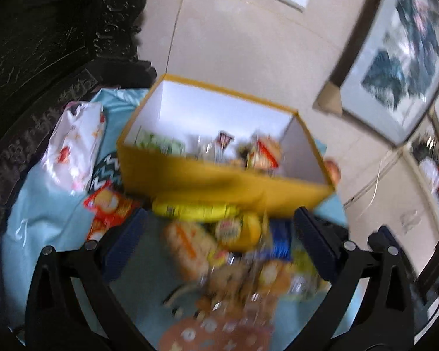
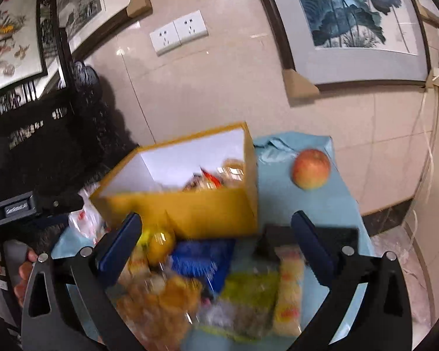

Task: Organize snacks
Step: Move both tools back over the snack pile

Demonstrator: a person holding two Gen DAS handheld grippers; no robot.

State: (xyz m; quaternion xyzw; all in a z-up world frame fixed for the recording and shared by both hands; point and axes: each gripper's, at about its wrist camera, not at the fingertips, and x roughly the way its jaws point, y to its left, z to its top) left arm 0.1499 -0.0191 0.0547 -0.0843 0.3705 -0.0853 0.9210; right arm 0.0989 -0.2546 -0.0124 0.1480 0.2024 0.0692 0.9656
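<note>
Both tools stand wide open with nothing between the pads. The left tool [image 1: 219,239] hangs over the near heap of snacks [image 1: 234,263], and the right tool [image 2: 219,248] hangs over the same heap from the other side; the person's hand [image 2: 23,269] on the left tool's handle shows at the left edge of the right view.

The step in hand looks like picking the next packet from the heap for the box [image 1: 219,181]. To do it well, settle on one packet that lies on top and clear of its neighbours, such as the long yellow pack [image 1: 190,209] just beside the box's near wall or the blue pack [image 2: 202,260] in the middle. Come down with the pads either side of its narrow width, and close gently, since crinkly wrappers slip and soft contents crush. Lift clear of the box wall before crossing over it.

The snacks are a loose, overlapping pile of bright wrappers, yellow, orange, red, blue and green, on a pale blue cloth [image 1: 44,219] over the desk. The blur is heavy, so which packet lies on which is hard to tell.

Behind the heap the yellow box, white inside, stands open and already holds several packets along its floor. An apple [image 2: 310,169] sits on the cloth to its right, apart from it.
</note>
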